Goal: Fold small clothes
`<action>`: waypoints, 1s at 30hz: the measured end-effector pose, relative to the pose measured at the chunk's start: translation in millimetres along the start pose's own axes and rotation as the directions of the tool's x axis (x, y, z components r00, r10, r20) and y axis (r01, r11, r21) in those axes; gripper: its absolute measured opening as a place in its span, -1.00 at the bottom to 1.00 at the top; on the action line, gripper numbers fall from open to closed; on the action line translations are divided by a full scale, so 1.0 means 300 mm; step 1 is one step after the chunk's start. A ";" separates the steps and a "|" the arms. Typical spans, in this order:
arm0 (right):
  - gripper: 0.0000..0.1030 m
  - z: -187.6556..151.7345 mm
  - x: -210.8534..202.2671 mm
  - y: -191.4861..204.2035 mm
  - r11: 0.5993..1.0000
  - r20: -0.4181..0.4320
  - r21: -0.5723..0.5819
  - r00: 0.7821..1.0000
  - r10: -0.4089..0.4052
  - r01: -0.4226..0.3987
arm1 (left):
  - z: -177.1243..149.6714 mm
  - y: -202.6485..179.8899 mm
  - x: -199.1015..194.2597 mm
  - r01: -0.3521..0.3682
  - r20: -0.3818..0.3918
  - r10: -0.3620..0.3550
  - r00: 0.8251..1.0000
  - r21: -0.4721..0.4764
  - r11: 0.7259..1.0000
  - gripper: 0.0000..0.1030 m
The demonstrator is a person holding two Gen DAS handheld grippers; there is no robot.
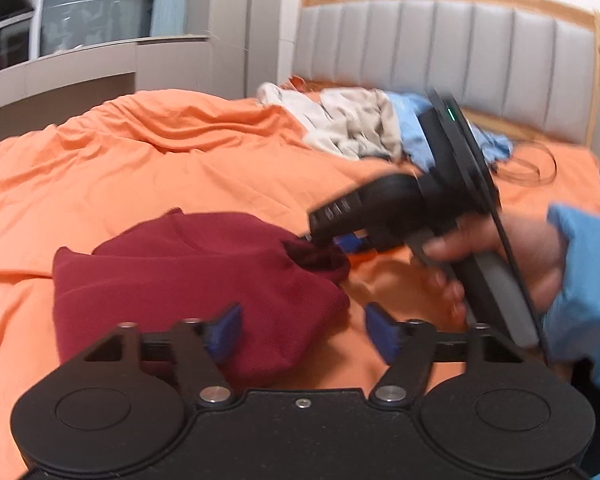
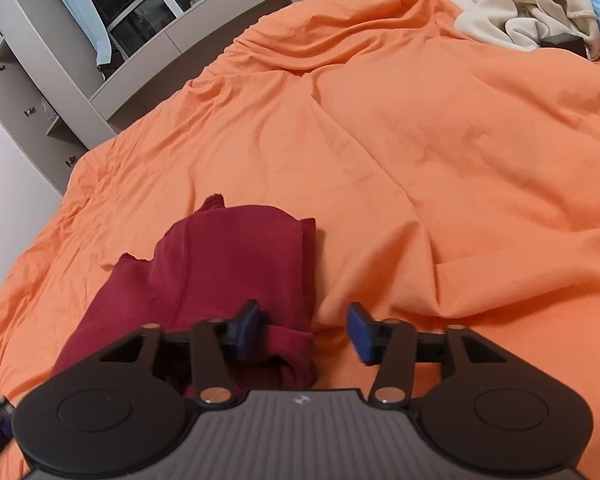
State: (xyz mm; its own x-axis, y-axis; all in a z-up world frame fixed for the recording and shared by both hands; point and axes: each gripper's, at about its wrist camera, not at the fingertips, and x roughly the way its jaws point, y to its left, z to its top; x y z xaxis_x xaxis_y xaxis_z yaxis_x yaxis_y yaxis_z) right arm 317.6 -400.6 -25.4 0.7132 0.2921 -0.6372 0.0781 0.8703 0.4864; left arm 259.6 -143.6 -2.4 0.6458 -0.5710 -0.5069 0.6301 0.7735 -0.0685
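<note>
A dark red knit garment (image 1: 188, 280) lies folded on the orange bedcover (image 1: 140, 160). My left gripper (image 1: 304, 332) stands open just above the garment's near right edge, and its blue pads press on nothing. A hand in a blue sleeve (image 1: 512, 256) holds the other tool's black body (image 1: 400, 200), whose tip points down at the garment's far right fold. In the right wrist view my right gripper (image 2: 304, 332) is open. Its left finger hangs over the right edge of the red garment (image 2: 220, 272) and its right finger over bare bedcover (image 2: 420, 140).
A heap of beige and blue clothes (image 1: 352, 124) lies near the grey padded headboard (image 1: 440, 40); it also shows as beige clothes (image 2: 520, 8) at the far right. A thin dark cable (image 1: 528, 168) loops beside it. Grey cabinets (image 2: 32, 92) flank the bed's left side.
</note>
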 end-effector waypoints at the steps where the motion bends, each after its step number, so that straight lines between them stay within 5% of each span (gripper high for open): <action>1: 0.27 -0.002 0.000 -0.004 1.000 -0.002 0.001 1.000 -0.003 0.003 | 0.006 0.014 -0.010 -0.003 0.011 0.003 1.000 -0.023 1.000 0.58; 5: 0.47 -0.005 0.000 -0.020 1.000 -0.009 0.015 1.000 -0.006 0.006 | 0.024 0.081 -0.038 -0.045 0.038 0.049 0.998 -0.120 0.992 0.92; 10: 0.60 -0.006 0.002 -0.027 1.000 -0.013 0.024 1.000 -0.014 0.014 | 0.031 0.174 -0.061 -0.127 0.040 0.140 0.989 -0.226 0.966 0.99; 18: 0.88 -0.009 0.015 -0.046 0.998 -0.024 0.057 0.999 -0.037 0.038 | 0.015 0.321 -0.075 -0.277 -0.042 0.287 0.957 -0.422 0.863 0.99; 30: 0.99 -0.011 0.022 -0.049 0.996 -0.036 0.074 0.998 -0.050 0.052 | -0.069 0.400 -0.018 -0.319 -0.176 0.265 0.948 -0.524 0.790 0.99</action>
State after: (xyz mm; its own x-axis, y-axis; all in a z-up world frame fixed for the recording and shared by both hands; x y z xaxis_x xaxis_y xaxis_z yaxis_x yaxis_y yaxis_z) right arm 318.8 -410.2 -38.7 0.6828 0.2628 -0.6817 0.1665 0.8526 0.4954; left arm 323.0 -42.0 -25.7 0.7032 -0.2875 -0.6503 0.0661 0.9371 -0.3429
